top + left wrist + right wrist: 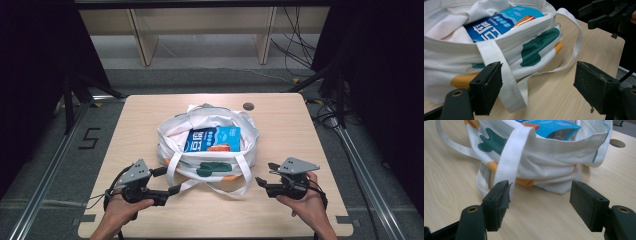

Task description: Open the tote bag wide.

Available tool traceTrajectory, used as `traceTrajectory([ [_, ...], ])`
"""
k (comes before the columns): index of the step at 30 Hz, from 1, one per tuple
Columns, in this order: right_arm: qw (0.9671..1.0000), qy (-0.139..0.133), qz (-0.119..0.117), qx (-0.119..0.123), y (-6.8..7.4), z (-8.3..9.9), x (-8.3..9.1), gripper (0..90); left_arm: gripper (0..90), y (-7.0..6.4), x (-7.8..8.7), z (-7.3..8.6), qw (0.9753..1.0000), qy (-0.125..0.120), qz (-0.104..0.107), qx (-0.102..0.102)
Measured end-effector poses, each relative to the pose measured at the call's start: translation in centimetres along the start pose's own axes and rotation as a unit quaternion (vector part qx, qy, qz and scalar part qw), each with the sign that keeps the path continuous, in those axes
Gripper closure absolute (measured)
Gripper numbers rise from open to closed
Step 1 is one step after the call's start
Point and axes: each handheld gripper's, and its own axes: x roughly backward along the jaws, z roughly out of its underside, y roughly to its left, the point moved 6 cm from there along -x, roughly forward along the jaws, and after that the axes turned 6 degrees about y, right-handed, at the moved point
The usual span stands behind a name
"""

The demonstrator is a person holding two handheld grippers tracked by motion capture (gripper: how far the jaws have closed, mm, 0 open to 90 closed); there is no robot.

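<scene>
A white tote bag with green and orange print sits slumped in the middle of the table, mouth open. Inside it lies a blue snack packet. The bag's handle straps spill toward the front edge. My left gripper is open at the bag's front left. In the left gripper view a strap runs down beside the left pad, under the packet. My right gripper is open at the bag's front right. Its view has another strap hanging just beyond its left pad, in front of the bag.
The light wooden table has a round cable hole behind the bag. Bare tabletop lies left, right and in front of the bag. Beyond the table stand wooden shelf legs, loose cables and dark frame posts.
</scene>
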Motion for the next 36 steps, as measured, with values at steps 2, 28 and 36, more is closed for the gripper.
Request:
traceTrajectory([
  [2,0.9998,-0.006,0.005,0.016,-0.1,0.2,0.0,33.0,21.4,-0.1,-0.1,0.5,1.0000,0.000,0.001,0.003],
  [28,0.9996,0.021,-0.013,-0.015,1.9,6.0,1.0,28.8,19.3,-1.8,-1.1,6.6,0.9994,0.035,-0.009,0.001],
  [36,0.9995,0.027,-0.013,-0.008,2.2,7.1,1.1,28.8,19.1,-2.1,-1.1,6.9,0.9989,0.043,-0.013,-0.007],
])
